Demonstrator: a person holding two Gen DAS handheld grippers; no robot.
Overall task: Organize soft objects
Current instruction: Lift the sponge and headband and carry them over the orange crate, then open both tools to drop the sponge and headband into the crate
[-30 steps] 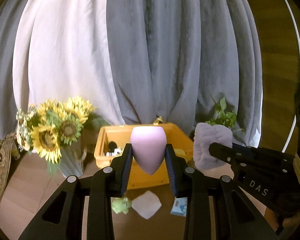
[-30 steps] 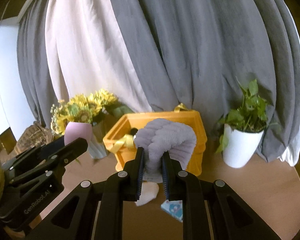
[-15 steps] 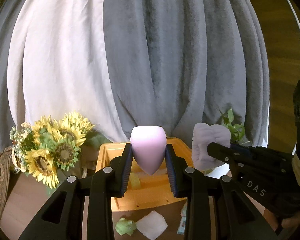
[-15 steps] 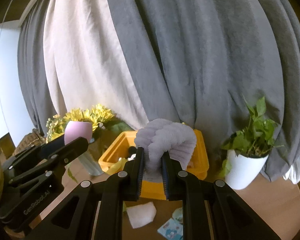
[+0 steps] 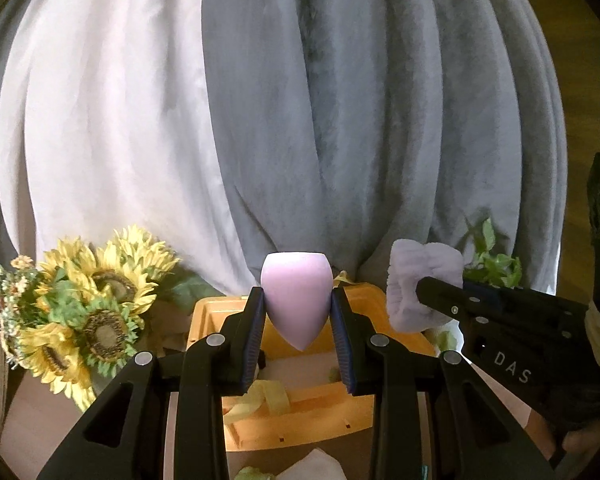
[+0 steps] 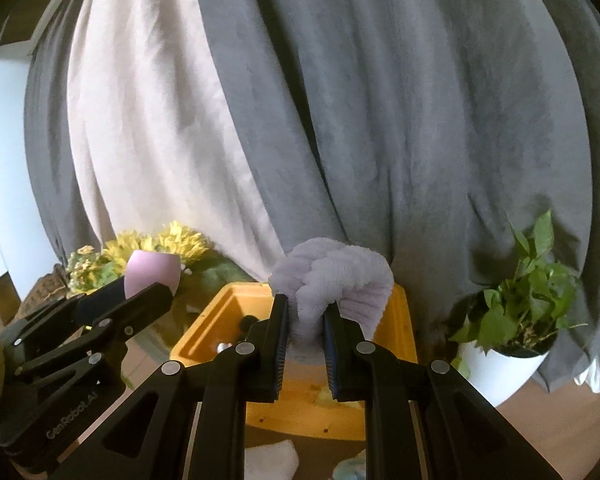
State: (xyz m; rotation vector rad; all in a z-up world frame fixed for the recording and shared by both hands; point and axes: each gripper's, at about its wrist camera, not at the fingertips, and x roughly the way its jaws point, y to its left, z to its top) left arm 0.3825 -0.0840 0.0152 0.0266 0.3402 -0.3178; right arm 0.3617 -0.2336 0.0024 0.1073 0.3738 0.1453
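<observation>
Both tools have advanced over the yellow bin (image 5: 300,400) since a second ago: left tool (image 5: 298,320) pinching the pink sponge (image 5: 296,300), right tool (image 6: 305,330) pinching the fuzzy lilac cloth (image 6: 336,276), both likely ready for release.

Open-topped bin (image 5: 356,420) straight ahead, reachable from above. Sunflowers (image 5: 100,312) crowding its left side, potted plant (image 6: 516,320) standing right. Curtain (image 6: 380,120) closing off far side. White pad (image 6: 272,462) lying near, below.
</observation>
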